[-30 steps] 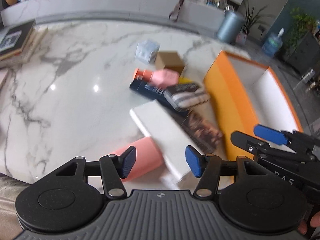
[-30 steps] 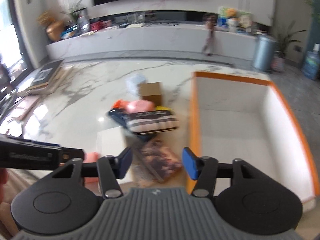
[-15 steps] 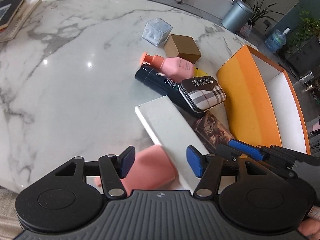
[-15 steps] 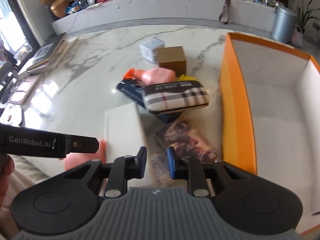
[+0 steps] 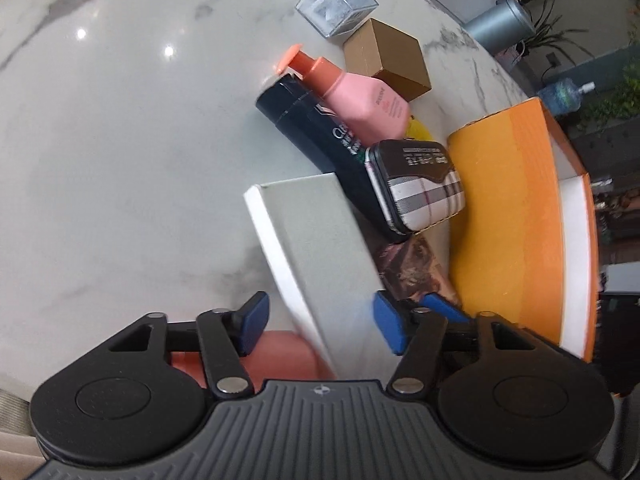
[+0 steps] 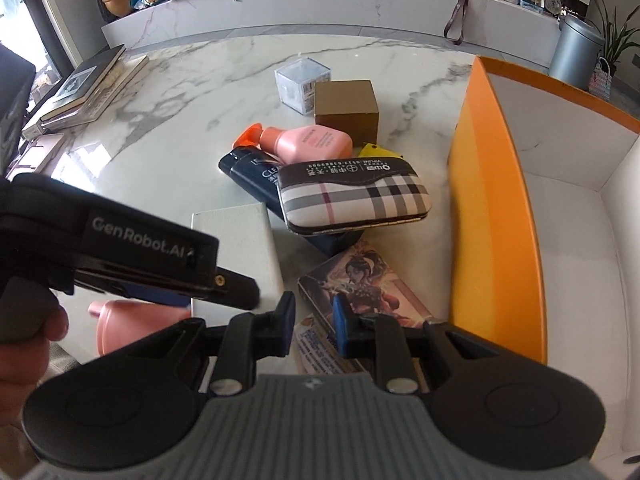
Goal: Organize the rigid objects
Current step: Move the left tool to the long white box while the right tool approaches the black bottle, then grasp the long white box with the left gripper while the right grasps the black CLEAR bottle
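Beside the orange box (image 6: 496, 208), the right gripper's (image 6: 313, 326) fingers stand narrowly apart.

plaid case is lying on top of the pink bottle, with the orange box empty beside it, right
Not quite. In the right wrist view the plaid case lies on the dark blue bottle, not on the pink bottle, which lies just behind it. The orange box beside it does show an empty interior.

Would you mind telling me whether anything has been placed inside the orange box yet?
No, the orange box shows only its bare white interior, while the plaid case sits outside it.
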Motion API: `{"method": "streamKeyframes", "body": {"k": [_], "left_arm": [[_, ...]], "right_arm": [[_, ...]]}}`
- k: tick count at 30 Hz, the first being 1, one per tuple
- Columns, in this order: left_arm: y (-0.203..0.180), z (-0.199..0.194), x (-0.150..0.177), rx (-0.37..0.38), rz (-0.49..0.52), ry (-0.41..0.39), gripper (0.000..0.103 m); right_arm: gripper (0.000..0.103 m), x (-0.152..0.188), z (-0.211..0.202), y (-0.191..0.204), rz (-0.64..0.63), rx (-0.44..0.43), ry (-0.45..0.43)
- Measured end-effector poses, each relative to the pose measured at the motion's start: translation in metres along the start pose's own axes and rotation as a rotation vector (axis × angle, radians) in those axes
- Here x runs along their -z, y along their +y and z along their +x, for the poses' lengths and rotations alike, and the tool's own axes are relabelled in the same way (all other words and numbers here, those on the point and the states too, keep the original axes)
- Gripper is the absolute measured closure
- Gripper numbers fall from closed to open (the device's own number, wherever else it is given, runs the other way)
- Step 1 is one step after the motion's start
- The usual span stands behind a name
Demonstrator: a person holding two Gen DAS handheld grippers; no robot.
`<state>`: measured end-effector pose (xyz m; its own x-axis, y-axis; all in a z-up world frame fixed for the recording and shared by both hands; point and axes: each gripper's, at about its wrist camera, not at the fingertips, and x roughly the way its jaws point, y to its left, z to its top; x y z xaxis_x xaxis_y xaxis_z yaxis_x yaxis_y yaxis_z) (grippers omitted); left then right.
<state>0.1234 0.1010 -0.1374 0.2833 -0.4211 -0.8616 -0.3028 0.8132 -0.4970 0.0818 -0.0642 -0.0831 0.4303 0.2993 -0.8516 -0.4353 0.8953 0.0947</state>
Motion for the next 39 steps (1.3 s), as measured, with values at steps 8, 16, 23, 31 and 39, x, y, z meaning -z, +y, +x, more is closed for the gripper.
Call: {"method": "streamKeyframes", "body": {"k": [8,16,23,31,39], "left_arm": [[-0.018,-0.018,0.003,-0.039,-0.01,-0.038,0.065],[-0.033,-0.004,-0.001,-0.053,-0.059,-0.022,0.065],[-0.02,0.011,0.002,-0.026,-0.145,-0.037,0.061],[-0.028,0.0,0.008,-0.057,-0.091,-0.086,0.067],[-0.052,-0.01,0.01,-0.072,-0.008,-0.144,0.067]], "right_arm": [[0.083,-0.003,0.003,0.004,-0.02,-0.042,-0.031],[0.085,-0.005,0.007,-0.005,0.015,-0.023,-0.041],[0.086,-0.004,0.012,-0.007,0.014,-0.026,-0.035],[0.087,-0.007,0.01,-0.013,0.05,-0.014,0.012],[0.103,-0.004,0.011,-0.016,0.038,-0.002,0.052]]}}
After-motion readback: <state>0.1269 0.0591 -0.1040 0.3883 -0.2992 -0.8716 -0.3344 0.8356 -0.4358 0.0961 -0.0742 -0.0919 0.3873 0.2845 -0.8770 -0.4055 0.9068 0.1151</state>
